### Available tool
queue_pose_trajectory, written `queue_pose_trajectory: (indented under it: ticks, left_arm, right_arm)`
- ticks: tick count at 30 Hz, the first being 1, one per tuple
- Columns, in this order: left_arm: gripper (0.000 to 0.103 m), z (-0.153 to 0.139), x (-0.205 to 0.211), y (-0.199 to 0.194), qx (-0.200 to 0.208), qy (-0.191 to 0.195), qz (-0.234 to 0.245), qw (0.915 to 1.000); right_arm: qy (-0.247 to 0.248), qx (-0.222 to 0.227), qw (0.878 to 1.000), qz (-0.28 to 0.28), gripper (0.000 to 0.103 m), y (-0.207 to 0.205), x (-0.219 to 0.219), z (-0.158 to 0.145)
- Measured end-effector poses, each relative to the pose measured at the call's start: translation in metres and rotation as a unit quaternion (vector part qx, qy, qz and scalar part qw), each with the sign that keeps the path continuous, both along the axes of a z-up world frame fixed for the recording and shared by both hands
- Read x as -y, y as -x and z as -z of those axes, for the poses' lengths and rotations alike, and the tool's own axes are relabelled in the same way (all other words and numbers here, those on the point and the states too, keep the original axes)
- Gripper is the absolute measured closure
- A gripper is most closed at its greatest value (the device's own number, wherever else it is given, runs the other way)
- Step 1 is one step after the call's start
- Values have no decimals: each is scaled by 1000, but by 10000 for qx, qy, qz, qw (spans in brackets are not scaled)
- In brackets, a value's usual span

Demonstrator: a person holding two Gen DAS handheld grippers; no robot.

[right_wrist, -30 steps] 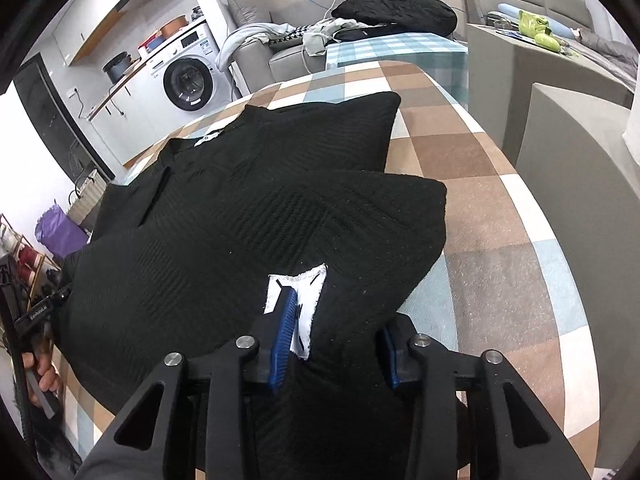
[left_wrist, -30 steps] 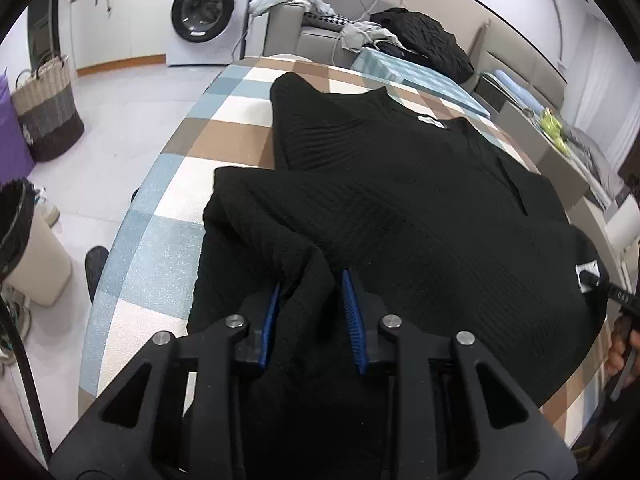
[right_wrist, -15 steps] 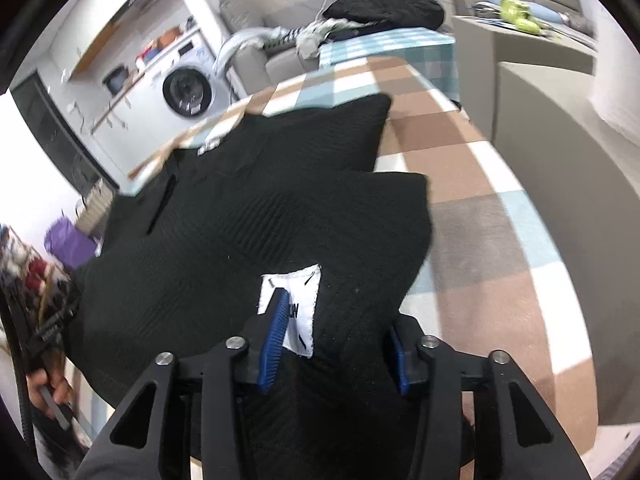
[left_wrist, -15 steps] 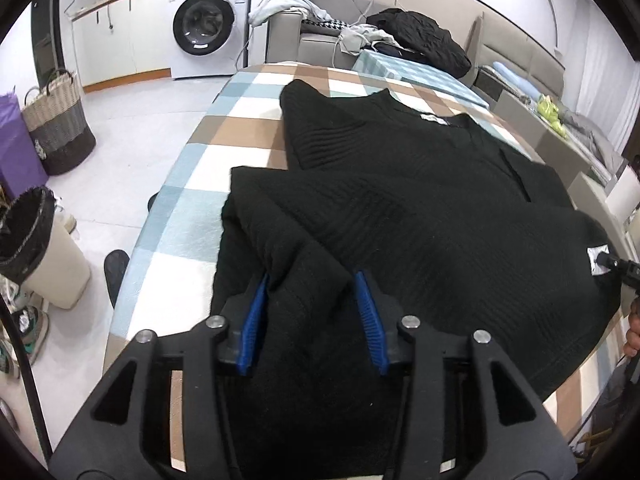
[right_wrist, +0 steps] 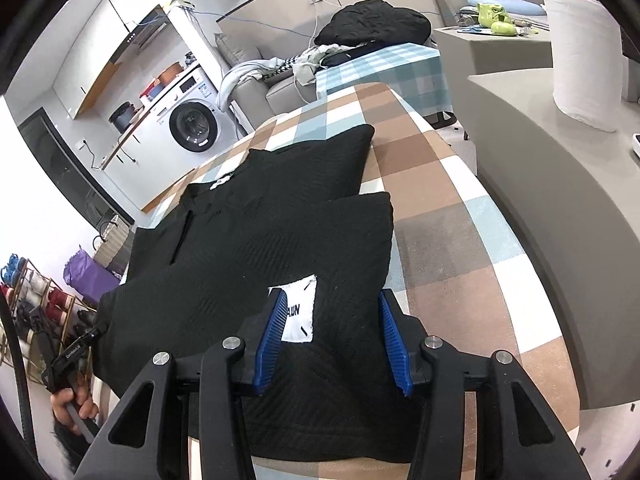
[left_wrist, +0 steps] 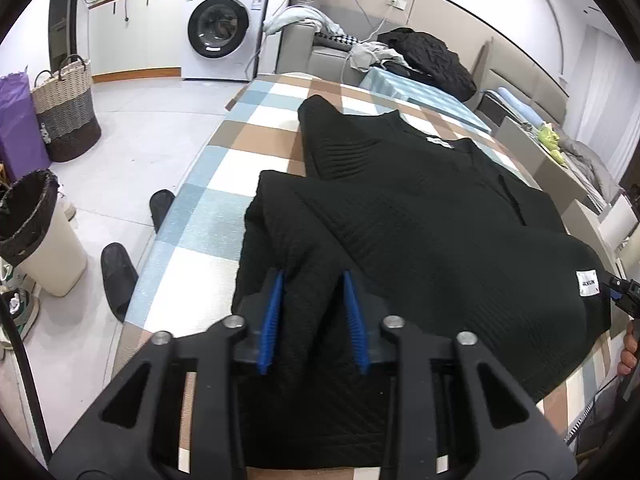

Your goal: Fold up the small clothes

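Note:
A black knit sweater (left_wrist: pixel 420 220) lies on the checked table (left_wrist: pixel 224 200), sleeves folded in over the body. My left gripper (left_wrist: pixel 314 312) is open, its blue pads either side of a raised fold at the sweater's near left hem. My right gripper (right_wrist: pixel 332 336) is open over the near right hem of the sweater (right_wrist: pixel 260 240), its pads either side of a white label (right_wrist: pixel 298 312). That label also shows in the left wrist view (left_wrist: pixel 588 283). Neither gripper pinches the cloth.
A grey counter (right_wrist: pixel 560 200) with a white roll (right_wrist: pixel 584 56) stands to the right of the table. A bin (left_wrist: pixel 36 232), slippers (left_wrist: pixel 118 276) and a woven basket (left_wrist: pixel 66 120) are on the floor at the left. A sofa with clothes (left_wrist: pixel 424 56) and a washing machine (left_wrist: pixel 220 32) are behind.
Both grippers have opened wider and drawn back towards the near table edge. The sweater's hem has settled onto the table.

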State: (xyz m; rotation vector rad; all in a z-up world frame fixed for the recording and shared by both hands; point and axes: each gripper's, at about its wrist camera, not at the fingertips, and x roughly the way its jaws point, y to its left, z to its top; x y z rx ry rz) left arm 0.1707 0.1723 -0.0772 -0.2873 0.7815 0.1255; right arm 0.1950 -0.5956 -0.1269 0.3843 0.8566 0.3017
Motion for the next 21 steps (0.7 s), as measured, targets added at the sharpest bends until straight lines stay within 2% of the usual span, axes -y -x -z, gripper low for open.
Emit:
queue_pose_trajectory:
  ticks: [1, 2, 3, 4, 6, 8, 12, 16, 19, 21]
  left_arm:
    - [85, -1, -1, 1, 46, 18, -27, 10000]
    - [93, -3, -2, 2, 95, 36, -39, 9999]
    - [96, -4, -3, 3, 140, 41, -51, 9999]
    - [97, -8, -4, 5, 250, 38, -84, 9996]
    - [98, -14, -4, 6, 362, 44, -78, 9993]
    - [98, -22, -3, 7, 467, 33, -77, 9989]
    - [98, -41, -5, 2, 674, 70, -40, 9977]
    - [98, -62, -13, -19, 900, 52, -51, 9959]
    - [98, -68, -22, -43, 918, 118, -167, 9956]
    - [98, -63, -27, -62, 804, 109, -219, 9965]
  right_arm:
    - [44, 4, 10000, 6, 56, -1, -1, 1]
    - [92, 3, 10000, -4, 59, 0, -2, 2]
    - [171, -4, 9999, 3, 68, -1, -3, 3]
    - [190, -22, 9998, -16, 73, -1, -4, 4]
    - [154, 46, 9999, -15, 90, -2, -3, 5]
    - [116, 150, 9998, -19, 95, -3, -3, 1]
    - [-21, 550, 9985, 72, 96, -6, -1, -19]
    - [3, 988, 9950, 156, 96, -21, -7, -44]
    - [-2, 1090, 9932, 411, 96, -43, -12, -52]
    - [-110, 1009, 9932, 563, 96, -60, -13, -50]
